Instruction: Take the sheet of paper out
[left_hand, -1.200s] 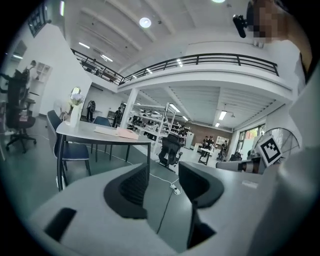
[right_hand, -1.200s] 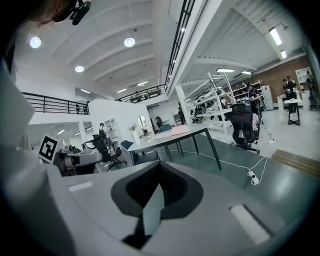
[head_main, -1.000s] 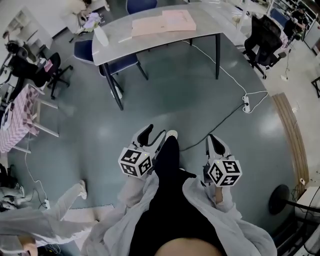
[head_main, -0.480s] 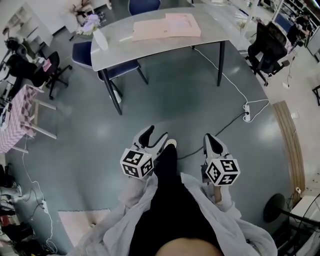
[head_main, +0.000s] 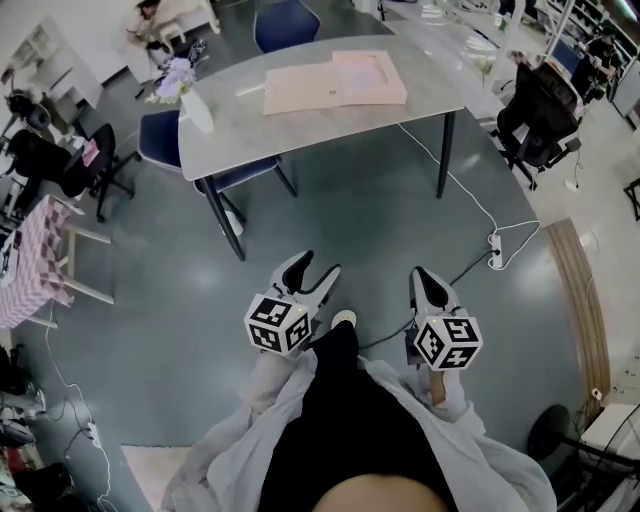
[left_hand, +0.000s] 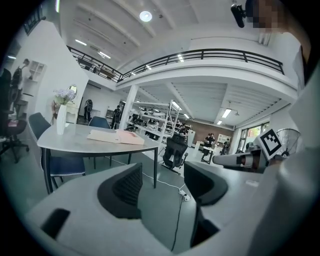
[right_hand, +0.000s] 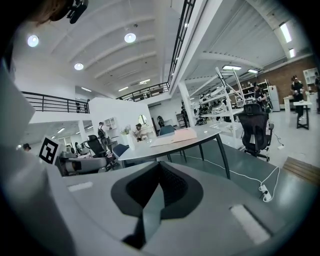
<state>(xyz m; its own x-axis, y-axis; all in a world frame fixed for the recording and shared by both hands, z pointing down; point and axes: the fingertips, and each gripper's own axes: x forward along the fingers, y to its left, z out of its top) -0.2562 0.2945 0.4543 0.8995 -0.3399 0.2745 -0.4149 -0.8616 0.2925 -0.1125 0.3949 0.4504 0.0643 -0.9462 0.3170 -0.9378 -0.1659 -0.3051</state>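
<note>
The left gripper (head_main: 318, 265) is held low in front of the person's body over the grey floor (head_main: 150, 330). Its fingers (left_hand: 122, 187) are spread wide with only air and floor between them. The right gripper (head_main: 421, 274) is level with it on the other side, and its fingers (right_hand: 172, 186) are pressed together on nothing. A white cable (head_main: 455, 185) runs across the floor just beyond them to a power strip (head_main: 493, 243).

Well ahead of both grippers stands the grey worktop (head_main: 250, 135), apart from either set of fingers. A flat pink folder (head_main: 335, 82) lies on it, from the middle toward the far right corner. It shows as two pale panels side by side. The sheet of paper cannot be told apart from it at this range. A white vase (head_main: 197, 110) with flowers stands at the worktop's left edge, and a blue chair (head_main: 160, 137) is tucked under that end.
</note>
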